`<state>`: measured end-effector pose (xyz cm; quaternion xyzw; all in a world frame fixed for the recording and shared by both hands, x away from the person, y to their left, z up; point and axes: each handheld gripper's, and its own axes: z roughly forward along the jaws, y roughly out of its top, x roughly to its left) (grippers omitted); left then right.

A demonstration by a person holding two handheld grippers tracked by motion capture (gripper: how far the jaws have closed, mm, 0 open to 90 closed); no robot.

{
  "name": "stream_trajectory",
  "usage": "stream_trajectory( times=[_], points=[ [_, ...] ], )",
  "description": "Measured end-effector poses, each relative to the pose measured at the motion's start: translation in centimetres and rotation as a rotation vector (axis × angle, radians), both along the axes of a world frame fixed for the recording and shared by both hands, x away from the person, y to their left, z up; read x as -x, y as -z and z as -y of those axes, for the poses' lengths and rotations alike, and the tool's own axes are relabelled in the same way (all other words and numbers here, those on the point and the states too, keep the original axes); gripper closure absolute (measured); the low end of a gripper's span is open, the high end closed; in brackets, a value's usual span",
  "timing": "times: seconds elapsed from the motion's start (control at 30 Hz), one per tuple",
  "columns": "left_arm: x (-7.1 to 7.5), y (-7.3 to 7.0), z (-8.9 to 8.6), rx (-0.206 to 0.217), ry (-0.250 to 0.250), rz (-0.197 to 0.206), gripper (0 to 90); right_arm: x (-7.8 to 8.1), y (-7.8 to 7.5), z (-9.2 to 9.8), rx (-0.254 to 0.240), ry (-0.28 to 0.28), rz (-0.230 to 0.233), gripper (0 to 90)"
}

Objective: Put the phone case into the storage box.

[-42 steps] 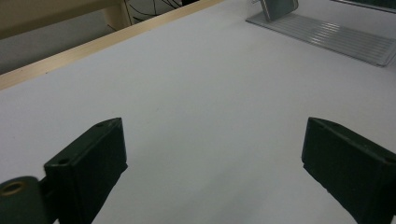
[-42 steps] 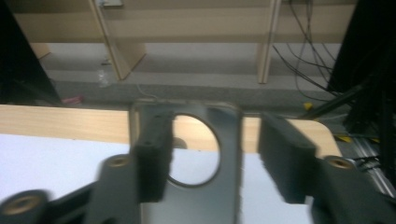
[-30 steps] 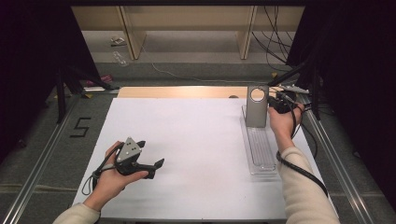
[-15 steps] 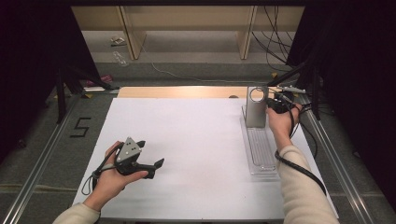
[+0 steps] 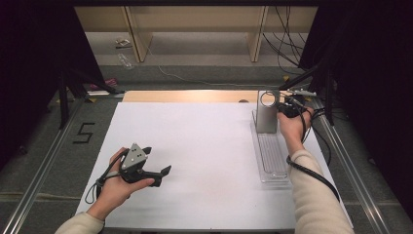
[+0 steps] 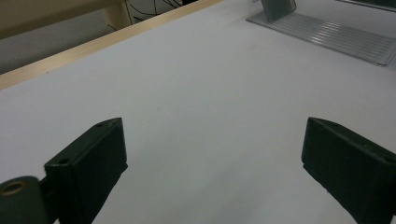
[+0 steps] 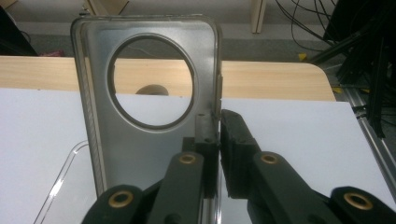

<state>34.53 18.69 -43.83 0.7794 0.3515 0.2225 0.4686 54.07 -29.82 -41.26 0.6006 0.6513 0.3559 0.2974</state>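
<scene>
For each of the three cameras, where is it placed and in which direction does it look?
High view: above the person's side, looking forward and down on the white table; both forearms, left gripper and right gripper show.
Left gripper view: on the left gripper, looking low across the table; its open jaws show.
Right gripper view: on the right gripper, facing the upright grey case whose edge it pinches.
Shared: the case and its clear tray appear in all three views.

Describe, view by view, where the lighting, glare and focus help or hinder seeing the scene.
High view: bright white table, black surroundings. Left gripper view: soft jaws, sharper clear tray. Right gripper view: right gripper clamps the translucent case, sharp and evenly lit.
</scene>
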Motion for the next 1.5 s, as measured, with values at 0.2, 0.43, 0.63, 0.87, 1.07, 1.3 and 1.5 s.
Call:
stream_trajectory(
  times=[0.2,0.43,0.63,0.87,1.07,1.3,1.5],
  points=[
    [0.0,0.0,0.0,-0.002,0.002,0.0,6.5,0.1,-0.2,-0.1,0.007,-0.025,0.024,84.6],
    [0.0,0.0,0.1,-0.003,0.001,0.0,6.5,1.0,-0.7,-0.3,0.012,-0.051,0.046,80.7],
    [0.0,0.0,0.1,-0.002,0.002,-0.001,6.5,1.7,-1.3,-0.7,0.023,-0.081,0.064,75.1],
    [0.0,0.0,0.1,0.0,0.003,0.0,6.5,2.8,-1.9,-0.9,0.029,-0.11,0.087,71.4],
    [0.1,0.0,0.1,0.001,0.003,0.001,6.4,3.9,-2.4,-1.2,0.033,-0.142,0.105,66.6],
    [0.1,0.0,0.1,0.002,0.003,0.002,6.4,5.1,-2.8,-1.6,0.037,-0.185,0.118,60.1],
    [0.1,0.0,0.1,0.003,0.003,0.002,6.4,6.0,-2.9,-1.8,0.039,-0.213,0.121,54.6]
  ],
)
